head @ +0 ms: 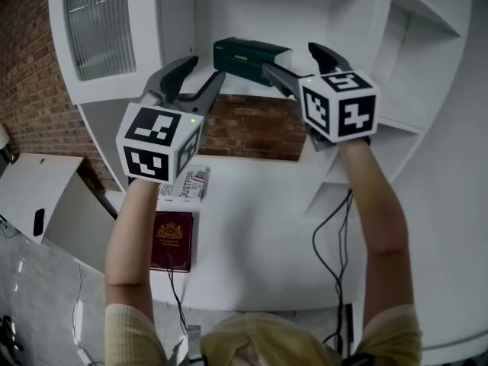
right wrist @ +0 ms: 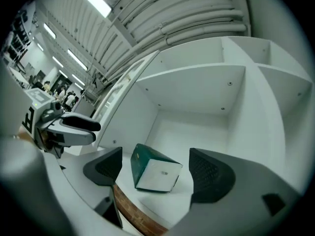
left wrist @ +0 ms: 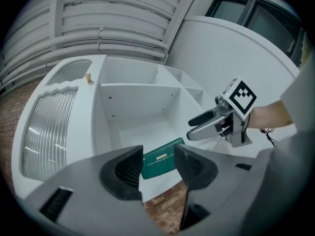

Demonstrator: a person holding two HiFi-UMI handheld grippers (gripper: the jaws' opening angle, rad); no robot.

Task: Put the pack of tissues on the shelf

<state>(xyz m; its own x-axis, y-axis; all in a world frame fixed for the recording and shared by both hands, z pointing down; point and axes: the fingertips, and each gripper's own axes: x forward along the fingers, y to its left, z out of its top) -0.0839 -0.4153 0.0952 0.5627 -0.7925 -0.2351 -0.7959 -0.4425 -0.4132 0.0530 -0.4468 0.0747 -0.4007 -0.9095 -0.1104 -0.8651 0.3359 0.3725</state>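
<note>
Head view has both claws raised in front of the white shelf (head: 255, 10). The green pack of tissues (head: 245, 58) lies on the shelf floor near its front edge, right above the brick strip (head: 252, 128). The left gripper (head: 202, 73) and right gripper (head: 288, 56) are both released, with jaws spread and nothing touching the pack.

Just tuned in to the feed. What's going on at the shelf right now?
A person holds both grippers up at the white shelf. The green pack of tissues lies in one of its compartments, near the front edge. The right gripper has its jaws apart, in line with the pack but not touching it. The left gripper is open and empty beside it. The pack looks placed. A dark red booklet and a book lie on the surface below.
</note>
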